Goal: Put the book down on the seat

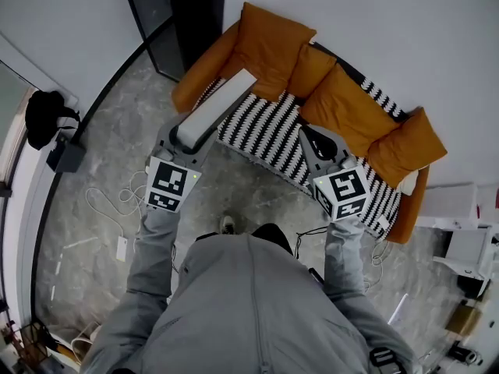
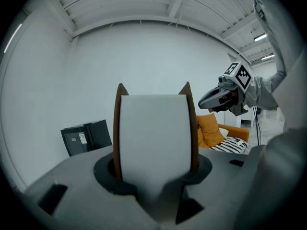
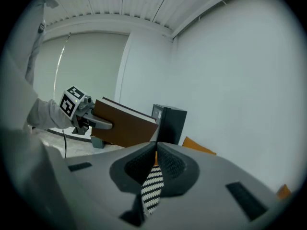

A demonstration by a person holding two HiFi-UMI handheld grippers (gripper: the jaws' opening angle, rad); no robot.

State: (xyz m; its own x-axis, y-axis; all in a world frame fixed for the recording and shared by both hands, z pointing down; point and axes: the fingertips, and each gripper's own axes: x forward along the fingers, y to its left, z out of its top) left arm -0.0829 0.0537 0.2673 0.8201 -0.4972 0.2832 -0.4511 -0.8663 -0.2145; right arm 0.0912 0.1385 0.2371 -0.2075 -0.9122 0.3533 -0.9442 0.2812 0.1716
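Observation:
A thick book with brown covers and a white page edge is clamped in my left gripper, held in the air over the sofa's left end. In the left gripper view the book fills the space between the jaws, page edge toward the camera. The seat is a black-and-white striped cushion on an orange sofa. My right gripper hovers over the seat's middle, jaws shut and empty. In the right gripper view the tips of the right gripper meet, and the book shows to the left.
Orange back cushions line the sofa against the white wall. A black cabinet stands left of the sofa. Cables lie on the marble floor, a black bag sits at far left, and white furniture stands at right.

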